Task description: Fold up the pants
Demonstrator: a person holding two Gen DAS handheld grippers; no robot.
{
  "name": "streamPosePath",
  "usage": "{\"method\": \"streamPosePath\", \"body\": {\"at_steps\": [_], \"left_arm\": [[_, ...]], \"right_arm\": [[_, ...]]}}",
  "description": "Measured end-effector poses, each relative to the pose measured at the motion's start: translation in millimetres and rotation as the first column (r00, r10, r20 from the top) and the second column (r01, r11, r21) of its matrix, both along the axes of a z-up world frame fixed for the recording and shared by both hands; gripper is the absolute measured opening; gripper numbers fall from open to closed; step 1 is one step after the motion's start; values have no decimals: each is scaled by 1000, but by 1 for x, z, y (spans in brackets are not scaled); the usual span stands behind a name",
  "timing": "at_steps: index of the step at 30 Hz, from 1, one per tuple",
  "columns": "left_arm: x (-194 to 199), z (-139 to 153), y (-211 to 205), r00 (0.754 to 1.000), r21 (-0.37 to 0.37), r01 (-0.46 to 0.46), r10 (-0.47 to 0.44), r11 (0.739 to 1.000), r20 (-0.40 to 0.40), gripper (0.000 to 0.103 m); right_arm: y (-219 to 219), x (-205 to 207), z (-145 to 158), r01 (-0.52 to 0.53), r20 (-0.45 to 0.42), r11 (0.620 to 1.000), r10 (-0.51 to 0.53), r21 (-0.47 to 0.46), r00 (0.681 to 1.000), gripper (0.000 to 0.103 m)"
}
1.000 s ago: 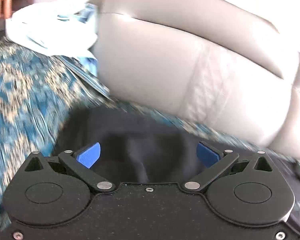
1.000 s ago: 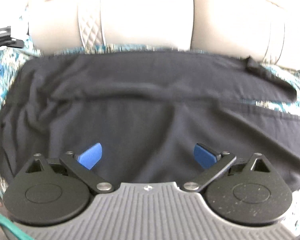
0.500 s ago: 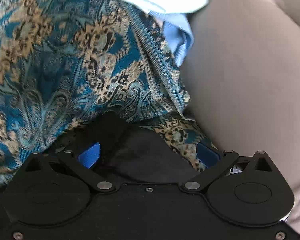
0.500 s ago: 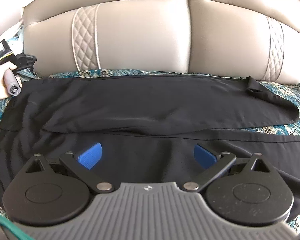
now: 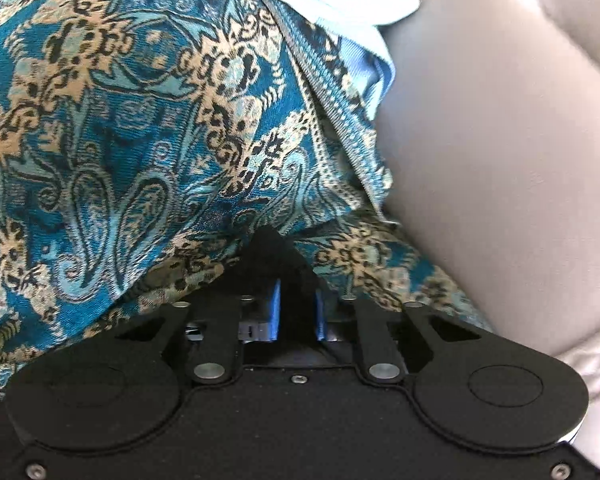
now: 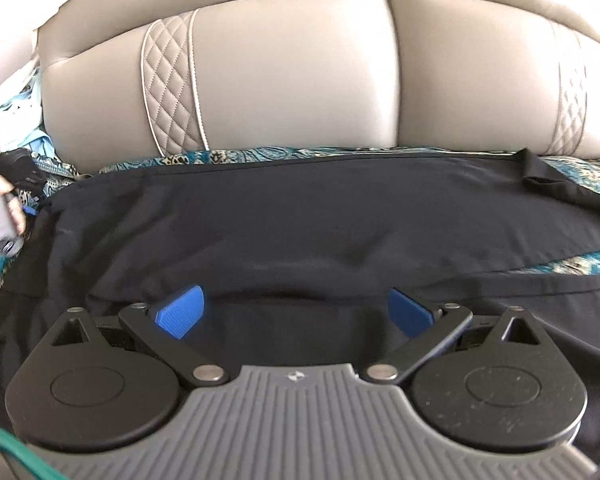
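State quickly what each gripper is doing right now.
Left gripper: jaws just closed, pinching a corner of the black pants.
Right gripper: open, holding nothing.

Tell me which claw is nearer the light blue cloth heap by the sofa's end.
Left. The left claw, clamped on a corner of the black pants, sits just below the light blue cloth; the right claw hovers mid-pants, farther off.

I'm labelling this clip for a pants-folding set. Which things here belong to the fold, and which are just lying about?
Part of the job: black pants; left gripper, pinching a corner of them; right gripper, open over them.

Lying about: pale blue cloth; patterned throw; beige sofa back.
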State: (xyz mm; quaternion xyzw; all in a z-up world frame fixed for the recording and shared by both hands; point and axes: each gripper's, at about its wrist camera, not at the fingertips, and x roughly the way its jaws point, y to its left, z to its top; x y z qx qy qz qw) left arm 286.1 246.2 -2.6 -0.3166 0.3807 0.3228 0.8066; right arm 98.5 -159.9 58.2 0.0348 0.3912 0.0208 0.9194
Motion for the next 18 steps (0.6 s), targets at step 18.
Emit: {"method": "streamPosePath", "body": {"at_steps": [18], "left_arm": [[-76,88,-28,958,83,277,-282,957,52,5]], "right_arm": [[23,117,-40,118,-153,751,-23,650,988,103]]}}
